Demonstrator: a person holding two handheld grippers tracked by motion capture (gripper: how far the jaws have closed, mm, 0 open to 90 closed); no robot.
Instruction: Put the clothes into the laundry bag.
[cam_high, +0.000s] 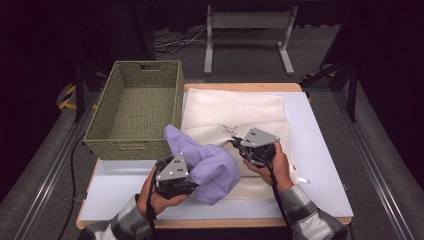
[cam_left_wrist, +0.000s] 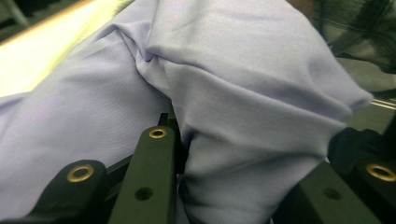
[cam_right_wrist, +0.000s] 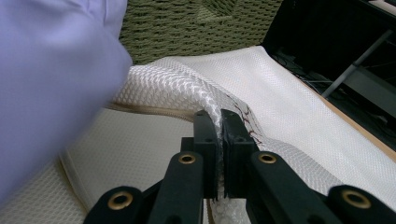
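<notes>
A lavender cloth (cam_high: 210, 165) lies bunched over the front left of a white mesh bag (cam_high: 235, 107) on the table. My left gripper (cam_high: 197, 184) comes in from the left and is shut on a thick fold of it. In the left gripper view the cloth (cam_left_wrist: 233, 70) bulges between the two black jaws of that gripper (cam_left_wrist: 257, 154). My right gripper (cam_high: 236, 141) is shut on the bag's rolled edge, lifting it a little. In the right gripper view its jaws (cam_right_wrist: 220, 116) pinch the white mesh (cam_right_wrist: 289, 93), and the lavender cloth (cam_right_wrist: 46, 84) hangs blurred at the left.
A green woven basket (cam_high: 135, 105) stands at the table's back left, its inside bare; its wall (cam_right_wrist: 196, 23) rises just behind the bag. The pale tabletop (cam_high: 320, 165) shows to the right of the bag. A metal frame stands on the floor beyond.
</notes>
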